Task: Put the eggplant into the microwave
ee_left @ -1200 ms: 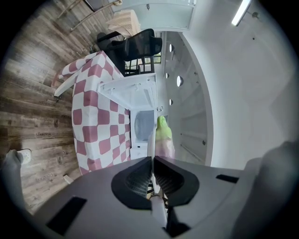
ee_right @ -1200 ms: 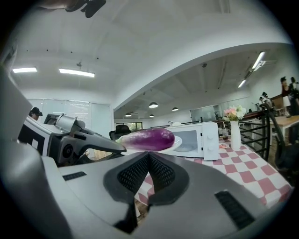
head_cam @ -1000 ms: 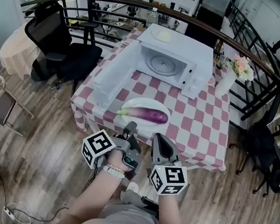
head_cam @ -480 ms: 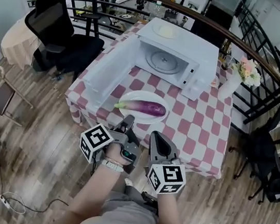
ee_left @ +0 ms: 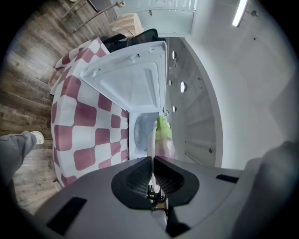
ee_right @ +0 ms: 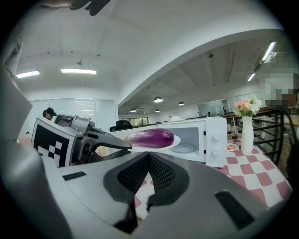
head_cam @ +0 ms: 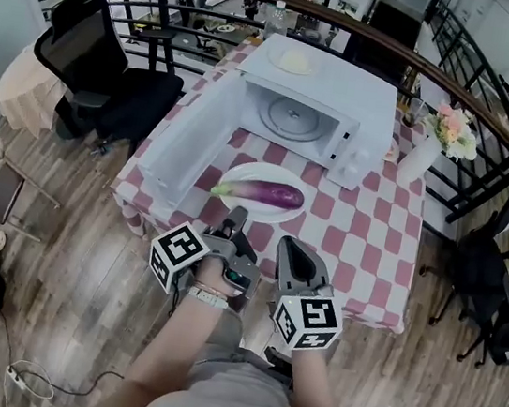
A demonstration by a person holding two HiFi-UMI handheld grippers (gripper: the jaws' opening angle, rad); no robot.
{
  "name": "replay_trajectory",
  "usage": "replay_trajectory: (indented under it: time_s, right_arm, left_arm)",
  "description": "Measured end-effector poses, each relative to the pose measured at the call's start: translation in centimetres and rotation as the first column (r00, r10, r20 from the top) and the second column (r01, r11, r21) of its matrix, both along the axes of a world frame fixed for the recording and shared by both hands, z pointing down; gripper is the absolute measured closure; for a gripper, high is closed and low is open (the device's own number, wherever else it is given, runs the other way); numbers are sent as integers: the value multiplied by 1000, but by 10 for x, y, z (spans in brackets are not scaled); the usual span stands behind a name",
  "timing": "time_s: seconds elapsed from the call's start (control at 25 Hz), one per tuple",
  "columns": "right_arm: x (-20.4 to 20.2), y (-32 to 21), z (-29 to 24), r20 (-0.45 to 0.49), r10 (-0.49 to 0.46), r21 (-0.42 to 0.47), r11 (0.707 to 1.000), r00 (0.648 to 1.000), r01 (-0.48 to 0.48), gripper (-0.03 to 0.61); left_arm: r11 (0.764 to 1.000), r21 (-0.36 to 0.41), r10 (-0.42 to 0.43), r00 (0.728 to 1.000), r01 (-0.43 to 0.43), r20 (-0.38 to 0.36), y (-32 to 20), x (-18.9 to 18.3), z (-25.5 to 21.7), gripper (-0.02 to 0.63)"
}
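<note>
A purple eggplant (head_cam: pixel 273 194) with a green stem lies on a white plate (head_cam: pixel 244 173) near the front edge of the checked table. Behind it stands the white microwave (head_cam: pixel 347 88), its door (head_cam: pixel 193 137) swung wide open to the left and the glass turntable (head_cam: pixel 294 118) bare. My left gripper (head_cam: pixel 237 214) is shut and empty, its tip just short of the plate's near rim. My right gripper (head_cam: pixel 288 246) beside it is also shut and empty. In the right gripper view the eggplant (ee_right: pixel 150 137) sits straight ahead above the closed jaws of my right gripper (ee_right: pixel 148 155).
A vase of flowers (head_cam: pixel 417 144) stands at the table's right, beside the microwave. A black office chair (head_cam: pixel 102 80) and a folding chair (head_cam: pixel 9 194) are on the wooden floor to the left. A dark railing (head_cam: pixel 476 117) curves behind the table.
Both grippers, still shut, have come forward together toward the table, and the plate with the eggplant now lies a little closer to them.
</note>
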State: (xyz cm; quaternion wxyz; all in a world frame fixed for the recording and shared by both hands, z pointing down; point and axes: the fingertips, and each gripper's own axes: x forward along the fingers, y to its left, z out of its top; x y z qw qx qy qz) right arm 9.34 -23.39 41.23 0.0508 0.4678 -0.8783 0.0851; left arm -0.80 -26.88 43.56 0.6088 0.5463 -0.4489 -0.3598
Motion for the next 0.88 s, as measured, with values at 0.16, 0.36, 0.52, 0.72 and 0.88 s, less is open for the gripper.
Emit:
replay_trajectory:
  time_s: [0.16,0.36,0.52,0.72,0.88]
  right_arm:
    - [-1,-27,-5,-6,9,6,1000,1000,-9,554]
    - [2,-66,-3,-16,34,7,999,999,-34,554]
    - [2,-100,-4,-13,52,7,999,999,-52,555]
    - [2,-139,-1,-20,72,2,997,997,-72,554]
    - [3,-164,6,-25,94,-8,995,995,-95,554]
  left_arm:
    - [1000,-1,17,1000,-17,3,-31,1,1,597]
    - [999,-5,39,999,-39,5,-71,3,4,597]
    - [999,-7,54,998,-54,11,-105,3,8,597]
    - [997,-11,74,997,-74,14,-146,3,18,597]
    - [996,-28,88,996,-88,15,-170,2,31,597]
